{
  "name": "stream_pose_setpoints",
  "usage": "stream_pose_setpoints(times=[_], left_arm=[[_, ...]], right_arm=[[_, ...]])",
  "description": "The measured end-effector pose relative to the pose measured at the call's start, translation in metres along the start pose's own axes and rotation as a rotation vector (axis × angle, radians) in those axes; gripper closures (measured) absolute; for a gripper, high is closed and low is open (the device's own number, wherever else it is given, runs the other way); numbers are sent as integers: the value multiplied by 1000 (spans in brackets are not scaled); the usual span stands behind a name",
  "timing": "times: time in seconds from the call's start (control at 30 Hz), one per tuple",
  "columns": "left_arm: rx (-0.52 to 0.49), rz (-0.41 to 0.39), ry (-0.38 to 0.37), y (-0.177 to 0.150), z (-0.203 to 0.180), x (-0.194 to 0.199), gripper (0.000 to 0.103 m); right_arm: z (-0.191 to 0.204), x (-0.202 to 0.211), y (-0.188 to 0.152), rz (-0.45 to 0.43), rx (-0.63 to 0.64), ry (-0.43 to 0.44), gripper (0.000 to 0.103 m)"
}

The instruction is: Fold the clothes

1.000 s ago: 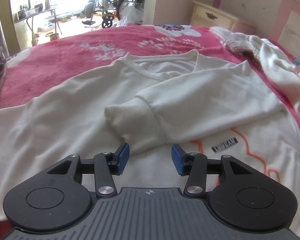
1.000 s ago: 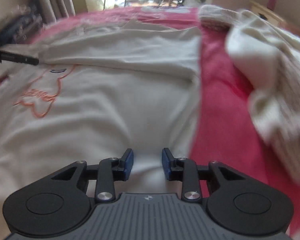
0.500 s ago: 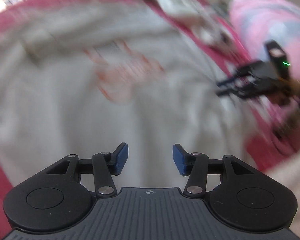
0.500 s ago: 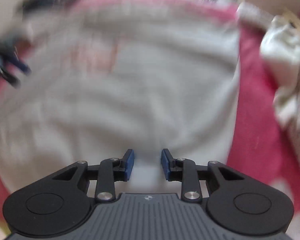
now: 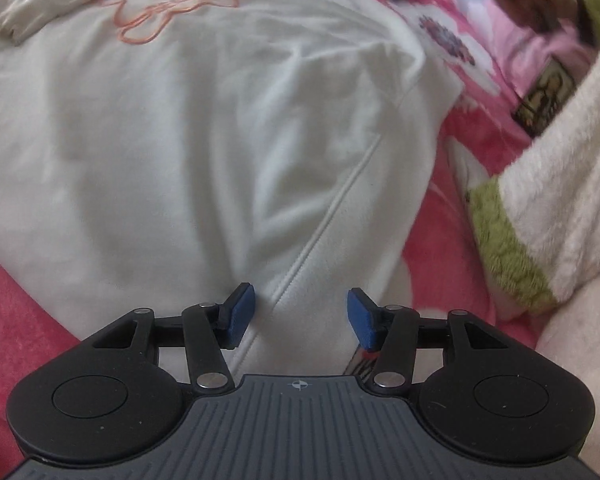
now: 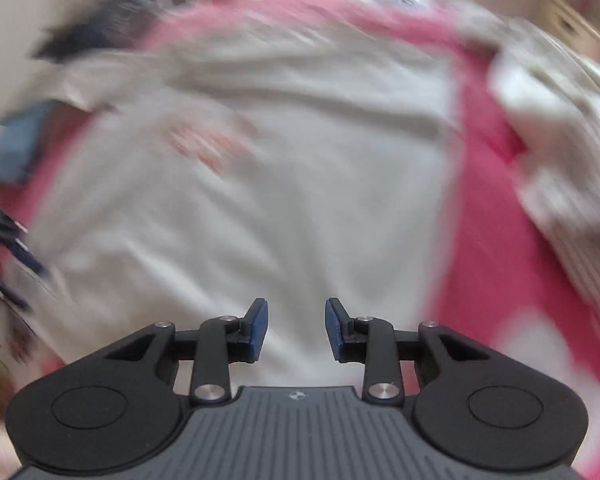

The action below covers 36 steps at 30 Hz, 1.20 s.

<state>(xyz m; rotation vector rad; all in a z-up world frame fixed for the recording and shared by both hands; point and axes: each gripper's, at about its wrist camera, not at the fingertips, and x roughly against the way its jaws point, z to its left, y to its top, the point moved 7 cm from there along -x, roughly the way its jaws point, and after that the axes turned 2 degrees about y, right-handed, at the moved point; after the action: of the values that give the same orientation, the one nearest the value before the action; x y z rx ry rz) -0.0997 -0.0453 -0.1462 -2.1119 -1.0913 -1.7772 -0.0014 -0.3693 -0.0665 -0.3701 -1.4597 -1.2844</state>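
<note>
Cream sweatshirt [image 5: 180, 140] lies on a pink bedspread [image 5: 16, 320]; left gripper [image 5: 298, 314] and right gripper [image 6: 296, 330] hover agape, empty, likely needing a square hem grab.

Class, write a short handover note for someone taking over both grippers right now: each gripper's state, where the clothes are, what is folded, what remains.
Left gripper: open, holding nothing, low over the white sweatshirt near its hem seam.
Right gripper: open, empty, over the same garment at its bottom edge; this view is motion-blurred.
The sweatshirt lies flat on the pink bedspread, orange print facing up. One sleeve is folded across the chest.
A fluffy cream garment sits to the side, untouched.
Done: one sleeve fold. Left: the other sleeve, not visible here, then folding the body, then the remaining clothes.
</note>
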Motion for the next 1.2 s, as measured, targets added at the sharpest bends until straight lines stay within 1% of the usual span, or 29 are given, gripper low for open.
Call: stream_pose_setpoints(times=[0.03, 0.1, 0.2, 0.27, 0.33, 0.4, 0.43, 0.47, 0.5, 0.57, 0.63, 0.67, 0.73, 0.77, 0.83, 0.9, 1.0, 1.07, 1.1, 1.13, 1.17, 1.2], left_arm=[[16, 3, 8, -2, 2, 2, 51], [52, 4, 27, -7, 6, 7, 51], [130, -34, 88, -9, 23, 26, 51], [211, -98, 140, -9, 42, 48, 51], [301, -166, 196, -10, 63, 73, 51], [413, -263, 269, -15, 92, 106, 51], [474, -317, 319, -21, 109, 124, 51], [538, -367, 368, -28, 124, 139, 51], [623, -421, 432, -39, 143, 157, 51], [810, -513, 584, -68, 180, 188, 48], [1014, -583, 714, -107, 216, 214, 48], [1106, -610, 757, -124, 229, 224, 48], [1285, -679, 798, -162, 255, 243, 48], [1367, -717, 807, -179, 266, 251, 48], [1469, -791, 816, -203, 282, 264, 42], [1503, -833, 800, -213, 295, 269, 38], [1514, -853, 737, -216, 309, 268, 37], [1532, -879, 713, -215, 312, 267, 38], [1541, -892, 701, -215, 314, 267, 42], [1550, -905, 689, -215, 316, 266, 49], [1550, -908, 685, -215, 313, 266, 52], [1549, -908, 682, -215, 311, 266, 59]], right_arm=[[14, -13, 14, -13, 30, 36, 67], [41, -41, 41, -27, 77, 108, 67], [74, -78, 77, -8, 113, 193, 67], [97, -94, 102, 3, 148, 238, 67], [122, -100, 127, -6, 200, 280, 66], [149, -104, 155, -29, 263, 311, 62], [164, -107, 169, -44, 291, 328, 60], [181, -111, 185, -61, 316, 345, 60], [197, -115, 198, -81, 338, 363, 60], [229, -121, 222, -125, 379, 401, 60], [262, -129, 238, -178, 413, 435, 60], [279, -133, 246, -205, 429, 451, 60], [311, -140, 260, -258, 445, 486, 60], [326, -144, 266, -283, 434, 506, 60], [351, -153, 275, -308, 411, 537, 60], [372, -167, 283, -308, 395, 545, 60], [393, -192, 289, -262, 359, 546, 60], [397, -205, 292, -225, 321, 558, 60], [399, -212, 292, -206, 300, 566, 60], [401, -218, 293, -187, 280, 574, 60], [400, -221, 294, -180, 263, 580, 60], [398, -223, 295, -180, 248, 584, 60]])
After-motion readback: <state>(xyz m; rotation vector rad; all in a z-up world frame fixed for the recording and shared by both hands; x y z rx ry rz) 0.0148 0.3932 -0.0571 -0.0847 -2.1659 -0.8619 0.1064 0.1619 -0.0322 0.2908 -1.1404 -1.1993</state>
